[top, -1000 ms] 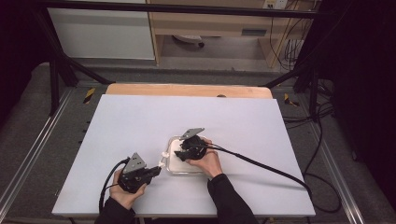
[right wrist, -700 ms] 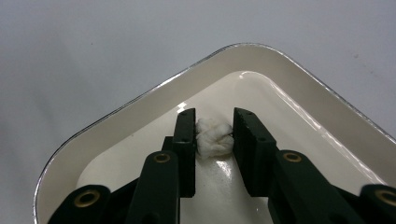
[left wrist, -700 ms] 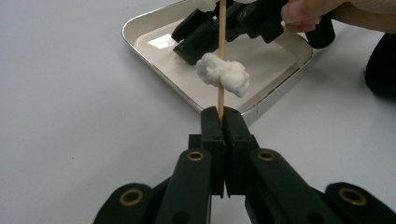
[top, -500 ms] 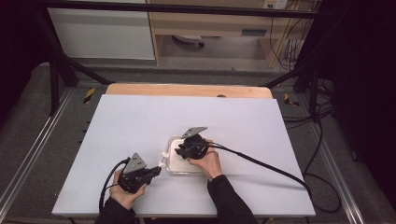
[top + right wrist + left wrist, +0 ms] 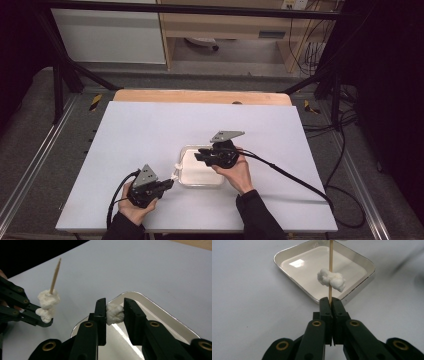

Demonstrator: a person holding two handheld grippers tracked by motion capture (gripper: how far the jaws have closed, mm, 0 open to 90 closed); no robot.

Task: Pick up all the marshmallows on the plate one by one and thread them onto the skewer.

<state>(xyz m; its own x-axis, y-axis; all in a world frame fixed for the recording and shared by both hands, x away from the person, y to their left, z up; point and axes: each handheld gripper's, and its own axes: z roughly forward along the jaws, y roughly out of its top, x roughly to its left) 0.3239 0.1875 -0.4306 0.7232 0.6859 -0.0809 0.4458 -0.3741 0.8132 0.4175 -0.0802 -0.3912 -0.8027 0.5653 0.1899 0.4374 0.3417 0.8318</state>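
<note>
My left gripper [image 5: 331, 301] is shut on the lower end of a thin wooden skewer [image 5: 330, 262], which stands upright with a white soft lump [image 5: 332, 280] speared on it. In the high view that gripper [image 5: 169, 184] sits at the near left of the shallow white square dish [image 5: 186, 175]. My right gripper [image 5: 115, 310] hovers over the dish [image 5: 155, 312]; its jaws have just been closing and now pinch a second white lump [image 5: 114, 313]. In the right gripper view the skewer [image 5: 55, 275] with its lumps [image 5: 47, 302] stands to the left. The right gripper [image 5: 198, 155] hangs above the dish's far side.
The dish lies on a white table top [image 5: 150, 130] with a wooden strip [image 5: 200, 96] along the far edge. A black cable [image 5: 295, 177] trails right from the right gripper. Black frame posts and a shelf stand beyond the table.
The right gripper has lifted a little off the dish and shifted slightly right with the white lump between its jaws. The left gripper and skewer have stayed put.
</note>
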